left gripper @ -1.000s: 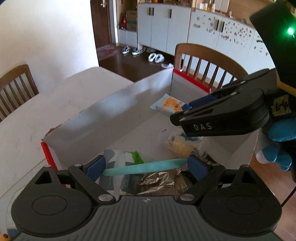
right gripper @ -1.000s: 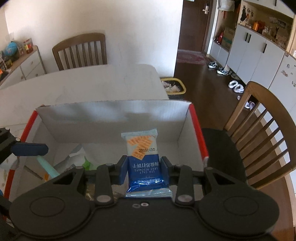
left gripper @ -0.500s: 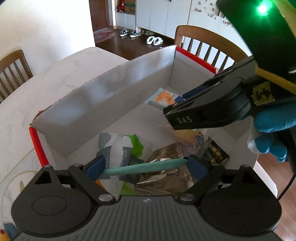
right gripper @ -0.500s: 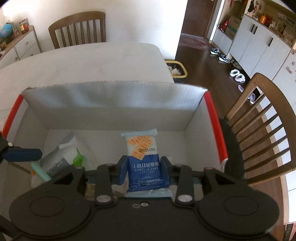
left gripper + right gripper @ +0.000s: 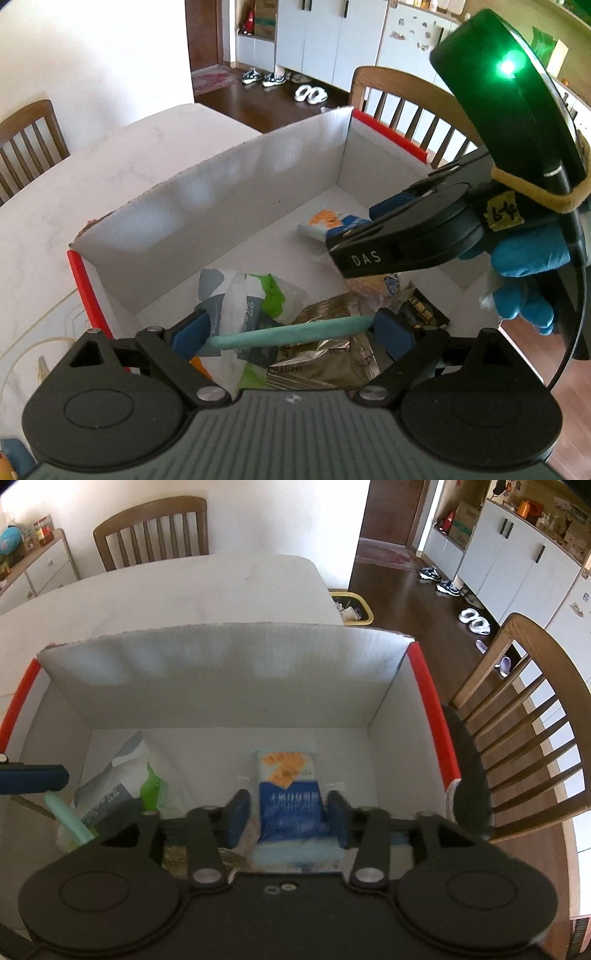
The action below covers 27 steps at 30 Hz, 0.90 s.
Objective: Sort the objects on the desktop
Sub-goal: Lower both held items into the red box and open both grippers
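A white cardboard box with red edges [image 5: 236, 192] [image 5: 221, 679] stands on the white table. My left gripper [image 5: 291, 330] is shut on a teal pen [image 5: 284, 332], held crosswise over snack packets in the box; the pen also shows in the right wrist view [image 5: 68, 818]. My right gripper [image 5: 288, 816] has its jaws spread on either side of a blue and white biscuit packet [image 5: 288, 790] that lies on the box floor; the packet also shows in the left wrist view [image 5: 328, 223]. The right gripper body [image 5: 417, 236] hangs over the box's right side.
In the box lie a grey-green wipes pack [image 5: 243, 295] [image 5: 122, 786], a foil packet [image 5: 332, 350] and a dark packet [image 5: 424, 314]. Wooden chairs stand beyond the box [image 5: 399, 99] [image 5: 524, 731] and at the table's far side [image 5: 151, 531]. A bin [image 5: 351, 607] sits on the floor.
The right gripper's jaws have spread and the biscuit packet now lies on the box floor. Both grippers have gone lower into the box. The left gripper still holds the pen.
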Each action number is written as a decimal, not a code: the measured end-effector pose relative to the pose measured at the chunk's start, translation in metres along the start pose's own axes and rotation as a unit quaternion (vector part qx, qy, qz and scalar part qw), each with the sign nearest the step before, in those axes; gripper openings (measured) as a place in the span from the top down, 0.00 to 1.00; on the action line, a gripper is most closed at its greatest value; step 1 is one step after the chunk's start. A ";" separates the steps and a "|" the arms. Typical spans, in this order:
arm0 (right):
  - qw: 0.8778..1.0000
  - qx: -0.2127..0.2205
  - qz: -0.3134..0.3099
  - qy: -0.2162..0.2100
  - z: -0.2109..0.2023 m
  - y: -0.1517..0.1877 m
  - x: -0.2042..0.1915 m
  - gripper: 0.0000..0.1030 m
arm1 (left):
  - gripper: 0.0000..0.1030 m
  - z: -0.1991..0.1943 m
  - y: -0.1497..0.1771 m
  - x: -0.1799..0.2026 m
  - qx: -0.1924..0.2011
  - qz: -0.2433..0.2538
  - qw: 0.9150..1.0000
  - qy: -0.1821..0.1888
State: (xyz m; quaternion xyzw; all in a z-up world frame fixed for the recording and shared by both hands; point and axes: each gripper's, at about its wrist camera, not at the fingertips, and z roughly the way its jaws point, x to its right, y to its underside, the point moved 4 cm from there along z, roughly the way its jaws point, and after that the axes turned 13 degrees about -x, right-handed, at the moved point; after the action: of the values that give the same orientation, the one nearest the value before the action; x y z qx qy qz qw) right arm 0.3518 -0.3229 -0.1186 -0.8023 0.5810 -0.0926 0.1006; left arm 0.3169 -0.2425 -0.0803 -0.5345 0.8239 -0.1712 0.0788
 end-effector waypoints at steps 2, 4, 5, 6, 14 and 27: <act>1.000 0.004 0.001 -0.001 -0.005 0.001 0.002 0.52 | 0.07 -0.003 0.001 0.000 0.005 0.000 1.000 0.002; 1.000 0.009 0.002 -0.005 -0.012 0.002 0.004 0.51 | 0.07 -0.006 0.001 0.002 0.009 0.003 1.000 0.003; 1.000 0.012 0.004 -0.010 -0.016 0.002 0.006 0.51 | 0.07 -0.008 0.002 0.003 0.010 0.005 1.000 0.002; 1.000 0.016 0.005 -0.014 -0.020 0.002 0.006 0.51 | 0.07 -0.009 0.003 0.003 0.013 0.007 1.000 0.000; 0.999 0.040 0.016 -0.028 -0.046 0.009 0.013 0.50 | 0.01 -0.012 0.002 0.006 0.024 0.017 1.000 -0.007; 0.997 0.058 0.021 -0.045 -0.073 0.025 0.017 0.50 | 0.01 -0.033 0.014 0.009 0.039 0.008 0.999 0.007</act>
State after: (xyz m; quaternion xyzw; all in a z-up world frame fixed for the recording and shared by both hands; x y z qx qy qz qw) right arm 0.3147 -0.3503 -0.0545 -0.7860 0.5866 -0.0877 0.1746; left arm 0.2907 -0.2389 -0.0545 -0.5235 0.8211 -0.2064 0.0954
